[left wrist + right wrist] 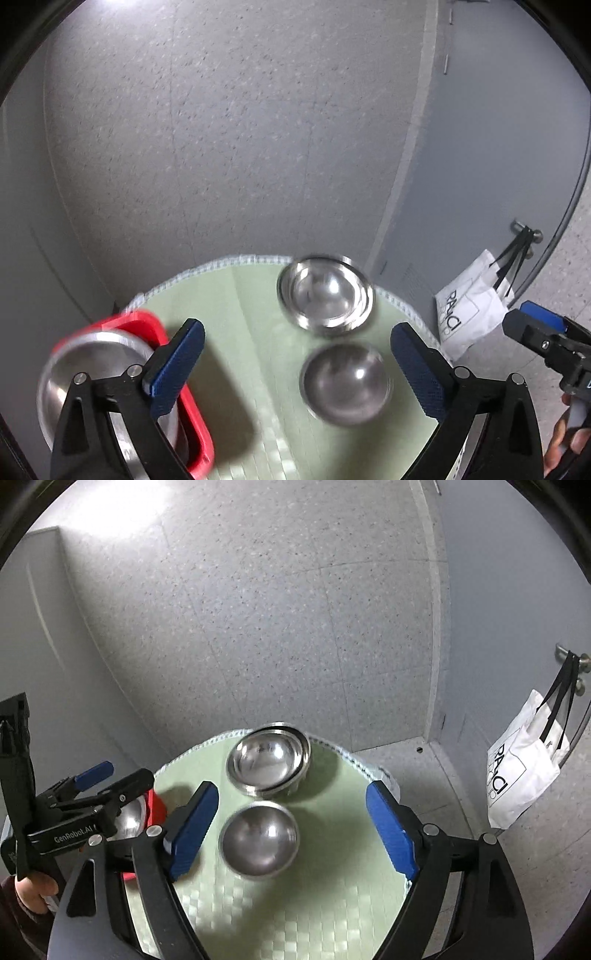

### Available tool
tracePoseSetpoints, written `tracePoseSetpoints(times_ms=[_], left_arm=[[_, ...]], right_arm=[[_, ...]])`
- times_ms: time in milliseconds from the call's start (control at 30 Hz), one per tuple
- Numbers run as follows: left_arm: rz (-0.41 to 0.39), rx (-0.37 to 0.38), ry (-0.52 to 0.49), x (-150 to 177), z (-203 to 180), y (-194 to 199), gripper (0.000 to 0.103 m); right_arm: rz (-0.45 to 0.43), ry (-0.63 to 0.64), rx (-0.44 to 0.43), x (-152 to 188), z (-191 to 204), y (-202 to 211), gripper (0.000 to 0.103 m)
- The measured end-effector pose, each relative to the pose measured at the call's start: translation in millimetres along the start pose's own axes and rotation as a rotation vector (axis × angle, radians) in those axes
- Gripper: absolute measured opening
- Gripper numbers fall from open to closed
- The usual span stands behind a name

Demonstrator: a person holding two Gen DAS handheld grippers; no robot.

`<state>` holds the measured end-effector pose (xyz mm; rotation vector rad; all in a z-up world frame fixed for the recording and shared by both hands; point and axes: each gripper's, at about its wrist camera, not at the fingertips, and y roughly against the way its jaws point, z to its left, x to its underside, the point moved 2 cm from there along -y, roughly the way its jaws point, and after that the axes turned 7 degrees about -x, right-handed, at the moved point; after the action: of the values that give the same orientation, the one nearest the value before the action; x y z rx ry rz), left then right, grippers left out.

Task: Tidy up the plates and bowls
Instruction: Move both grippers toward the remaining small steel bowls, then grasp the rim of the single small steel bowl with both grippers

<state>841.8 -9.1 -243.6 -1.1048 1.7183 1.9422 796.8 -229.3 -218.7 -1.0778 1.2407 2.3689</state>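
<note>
A stack of steel bowls (325, 291) (269, 762) stands at the far side of a round table with a green mat (240, 369) (325, 886). A single smaller steel bowl (345, 384) (258, 840) sits in front of it. A larger steel bowl (92, 369) rests in a red tray (147, 323) at the left; in the right wrist view it (129, 821) is partly hidden. My left gripper (295, 369) is open and empty above the mat. My right gripper (291, 830) is open and empty, its fingers standing either side of the single bowl, above it.
The table stands on a speckled grey floor (258, 609). A grey door with a white paper bag (524, 771) hanging from its handle is at the right. A grey wall is at the left.
</note>
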Motion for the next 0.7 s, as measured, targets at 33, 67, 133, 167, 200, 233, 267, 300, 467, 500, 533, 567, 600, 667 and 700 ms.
tracePoseSetpoints(times_ms=[33, 67, 133, 167, 200, 233, 267, 300, 467, 500, 533, 567, 600, 667, 700], left_arm=[[0.007, -0.015, 0.007, 8.7, -1.5, 1.4, 0.099], [0.015, -0.035, 0.009, 19.9, -3.8, 0.8, 0.099], [0.032, -0.050, 0.004, 30.2, -13.5, -0.6, 0.099], [0.044, -0.064, 0.002, 35.1, -17.0, -3.5, 0.099], [0.052, -0.074, 0.004, 39.5, -21.1, -5.0, 0.099], [0.064, -0.078, 0.007, 42.6, -23.5, -8.2, 0.099], [0.082, -0.076, 0.006, 47.9, -26.8, -13.0, 0.099], [0.105, -0.076, -0.001, 50.8, -32.3, -20.8, 0.099], [0.160, -0.080, -0.002, 57.3, -37.9, -44.5, 0.099], [0.171, -0.077, -0.003, 56.3, -40.0, -54.2, 0.099], [0.184, -0.084, -0.007, 57.5, -41.4, -59.6, 0.099], [0.190, -0.081, -0.010, 53.4, -40.1, -70.1, 0.099], [0.197, -0.078, -0.013, 53.4, -37.6, -77.9, 0.099], [0.224, -0.081, -0.017, 51.6, -36.8, -92.3, 0.099], [0.237, -0.077, -0.015, 50.6, -36.9, -102.1, 0.098]], right_arm=[[0.016, 0.003, 0.000, 5.5, -1.3, -2.8, 0.084], [0.031, 0.003, -0.004, 11.6, -2.9, -6.2, 0.084], [0.068, -0.001, -0.009, 21.4, -6.2, -16.4, 0.084], [0.085, -0.004, -0.009, 26.0, -7.9, -21.4, 0.084], [0.102, -0.005, -0.012, 30.8, -9.8, -28.1, 0.084], [0.115, -0.003, -0.011, 34.5, -12.8, -32.5, 0.084], [0.129, -0.002, -0.008, 38.1, -15.0, -37.8, 0.084], [0.145, -0.004, -0.008, 42.7, -17.4, -44.7, 0.084], [0.201, -0.015, 0.003, 54.4, -27.9, -72.3, 0.084], [0.214, -0.019, 0.005, 56.6, -30.3, -78.3, 0.084], [0.226, -0.027, 0.004, 58.7, -32.9, -84.3, 0.084], [0.235, -0.033, 0.006, 60.4, -35.6, -89.9, 0.084], [0.248, -0.040, 0.006, 62.4, -38.0, -96.3, 0.084], [0.270, -0.059, 0.001, 65.6, -42.7, -108.4, 0.084], [0.282, -0.065, 0.000, 66.2, -45.1, -115.2, 0.084]])
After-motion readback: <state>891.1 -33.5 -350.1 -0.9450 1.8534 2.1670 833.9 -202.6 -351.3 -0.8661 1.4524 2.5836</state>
